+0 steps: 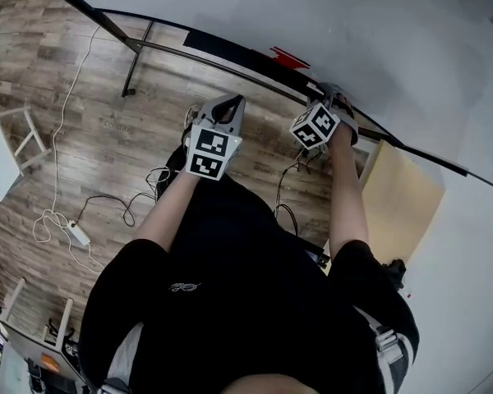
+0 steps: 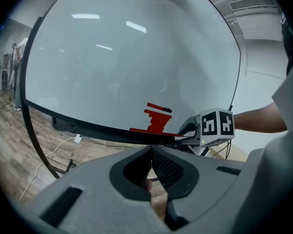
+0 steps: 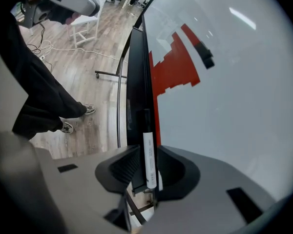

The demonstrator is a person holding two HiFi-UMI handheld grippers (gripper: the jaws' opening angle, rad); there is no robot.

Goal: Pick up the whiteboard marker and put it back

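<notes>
Right gripper view shows the right gripper point(image 3: 147, 156) closed mid-barrel on the whiteboard marker point(image 3: 149, 145), which lies along the whiteboard's black tray point(image 3: 136, 72); light, rigid and probably slick, it suits that hold, while the left gripper point(image 2: 152, 149) hangs closed, empty.

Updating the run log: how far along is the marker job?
Done: right gripper is at the tray, jaws closed on the marker, which lies along it. In hand: that grip; lifted or resting, can't tell. Left: set it back in the tray and release. Left gripper is shut, empty.
</notes>
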